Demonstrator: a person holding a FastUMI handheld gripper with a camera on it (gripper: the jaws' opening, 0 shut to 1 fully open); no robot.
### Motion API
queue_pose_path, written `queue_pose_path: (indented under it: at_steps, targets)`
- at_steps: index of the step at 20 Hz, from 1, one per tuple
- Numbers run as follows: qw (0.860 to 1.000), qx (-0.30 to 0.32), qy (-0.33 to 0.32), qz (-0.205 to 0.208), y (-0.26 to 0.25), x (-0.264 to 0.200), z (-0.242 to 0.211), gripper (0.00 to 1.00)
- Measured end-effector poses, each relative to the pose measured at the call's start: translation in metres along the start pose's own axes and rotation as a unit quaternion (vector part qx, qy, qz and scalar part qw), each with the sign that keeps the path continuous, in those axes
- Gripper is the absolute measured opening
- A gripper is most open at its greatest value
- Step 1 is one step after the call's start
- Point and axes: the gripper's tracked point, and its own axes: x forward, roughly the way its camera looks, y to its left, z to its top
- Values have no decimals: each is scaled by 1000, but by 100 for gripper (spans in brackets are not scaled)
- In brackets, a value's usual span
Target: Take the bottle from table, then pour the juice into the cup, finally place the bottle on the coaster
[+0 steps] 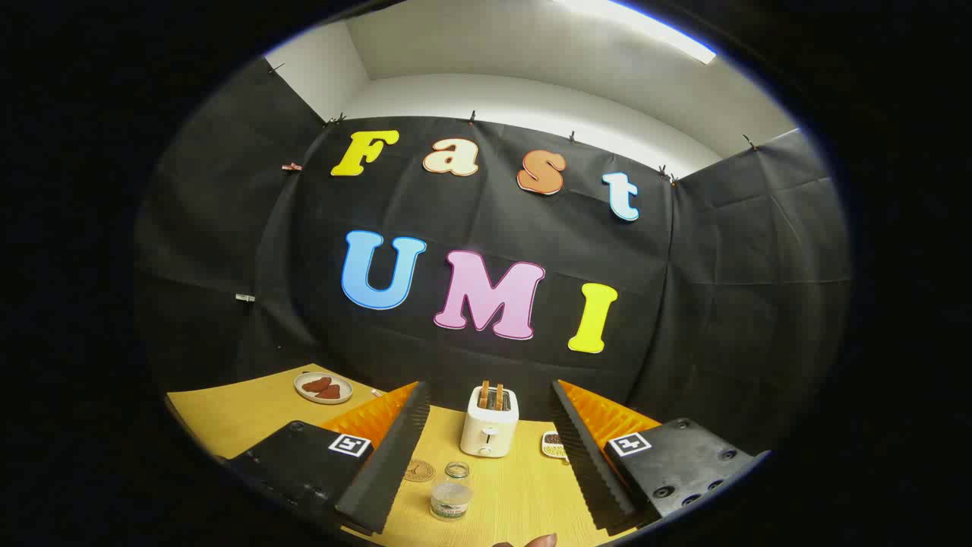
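Note:
My gripper (490,386) is open and held high above the yellow table (243,414), with nothing between its fingers. Down on the table between the fingers, nearest to me, stands a short clear container with a greenish label band (451,500); I cannot tell whether it is the bottle. Just beyond it sits a small clear glass cup (457,469). A round brown coaster (418,471) lies left of the cup, against the left finger. A pale patterned coaster (554,445) lies by the right finger.
A white toaster (489,431) with two slices of toast stands beyond the cup, near the booth's wall. A plate with brown pieces (323,387) sits far left at the back. A person's fingertip (531,541) shows at the near table edge.

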Motion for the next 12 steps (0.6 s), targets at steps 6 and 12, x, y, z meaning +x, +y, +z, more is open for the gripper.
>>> queue_pose_path:
  at_steps: [6,12]
  targets:
    - [1000,4,2,-3,-1,0,-2,97]
    - [1000,8,4,-1,2,1,-5,97]
